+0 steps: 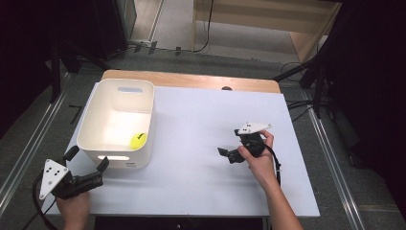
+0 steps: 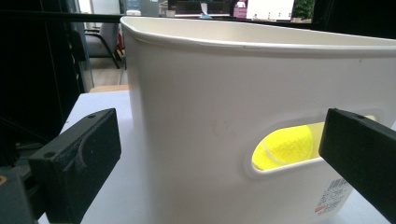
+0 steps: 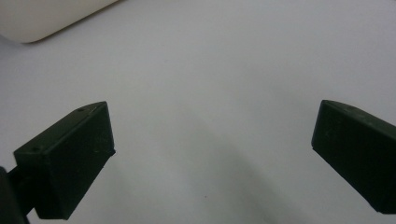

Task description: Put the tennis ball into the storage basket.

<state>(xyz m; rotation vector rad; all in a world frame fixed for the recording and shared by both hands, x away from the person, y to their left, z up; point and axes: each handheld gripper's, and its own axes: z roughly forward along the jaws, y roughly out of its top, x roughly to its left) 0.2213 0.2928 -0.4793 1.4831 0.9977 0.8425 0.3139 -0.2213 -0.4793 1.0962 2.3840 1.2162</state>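
- The white plastic bin (image 1: 116,125) stands on the left part of the white surface (image 1: 201,143), its long side running away from me, with a handle slot cut in each short wall.
- A yellow tennis ball (image 1: 138,140) lies inside the bin, on its floor at the near right corner; in my left gripper view the ball (image 2: 284,147) shows through the near handle slot.
- My left gripper (image 1: 86,161) sits just beside the bin's near left corner, its jaws spread wide apart and holding nothing; the bin's near wall (image 2: 201,140) rises close in front of them, between the two jaws.
- My left hand (image 1: 74,208) holds that gripper at the surface's near left edge.
- My right gripper (image 1: 224,152) is well apart from the bin, over the bare right half of the surface, jaws pointing left toward it.
- Its jaws are also wide apart and empty, with bare surface (image 3: 210,93) between them and a corner of the bin (image 3: 42,18) at the top left of that view.
- My right hand (image 1: 256,155) grips it from the right.
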